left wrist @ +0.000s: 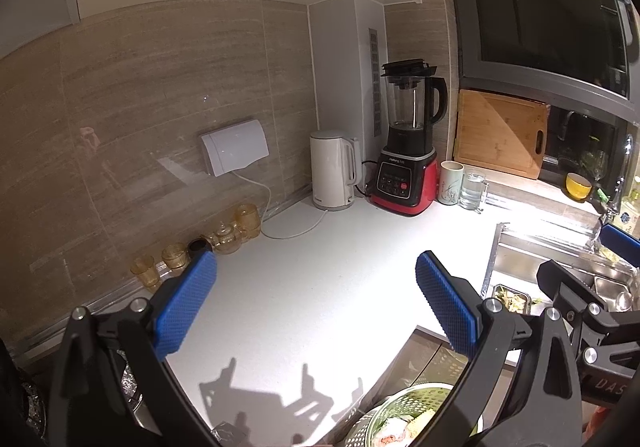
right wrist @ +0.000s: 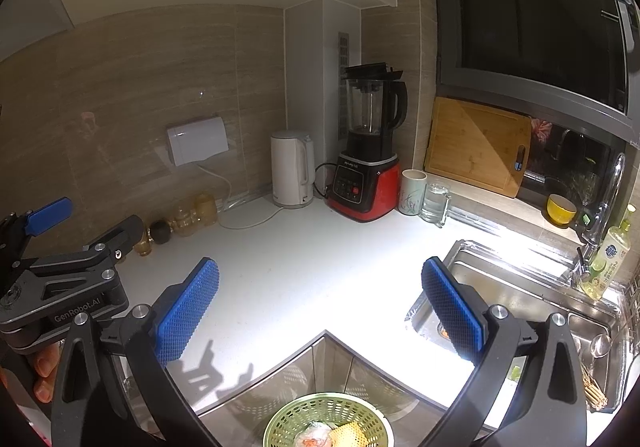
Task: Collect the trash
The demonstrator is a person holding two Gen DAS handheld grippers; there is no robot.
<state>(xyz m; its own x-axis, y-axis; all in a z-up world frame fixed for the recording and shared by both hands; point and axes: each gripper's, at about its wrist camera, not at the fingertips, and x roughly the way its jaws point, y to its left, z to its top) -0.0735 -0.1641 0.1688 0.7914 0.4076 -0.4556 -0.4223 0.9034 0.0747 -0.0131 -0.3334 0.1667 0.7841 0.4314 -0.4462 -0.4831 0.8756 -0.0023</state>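
Two grippers hang over the white table, side by side, and both are spread wide with nothing between their blue fingers. The left gripper (left wrist: 316, 295) sits above the table's near edge; the right gripper (right wrist: 320, 303) hovers just beside it, toward the sink (right wrist: 516, 287). Below the table's near edge, where the edge makes an inner corner, a green perforated basket (right wrist: 296, 413) holds the trash (right wrist: 320, 435): crumpled pale scraps with some orange and a yellow piece, touching neither gripper. At the table's far edge stand a white kettle (left wrist: 332, 171), a red-based blender (left wrist: 406, 151), a mug (left wrist: 451, 183) and a glass of water (left wrist: 473, 189). Amber glasses (left wrist: 174, 255) line the left edge along the wall. A wooden cutting board (left wrist: 500, 131) leans upright behind the sink.
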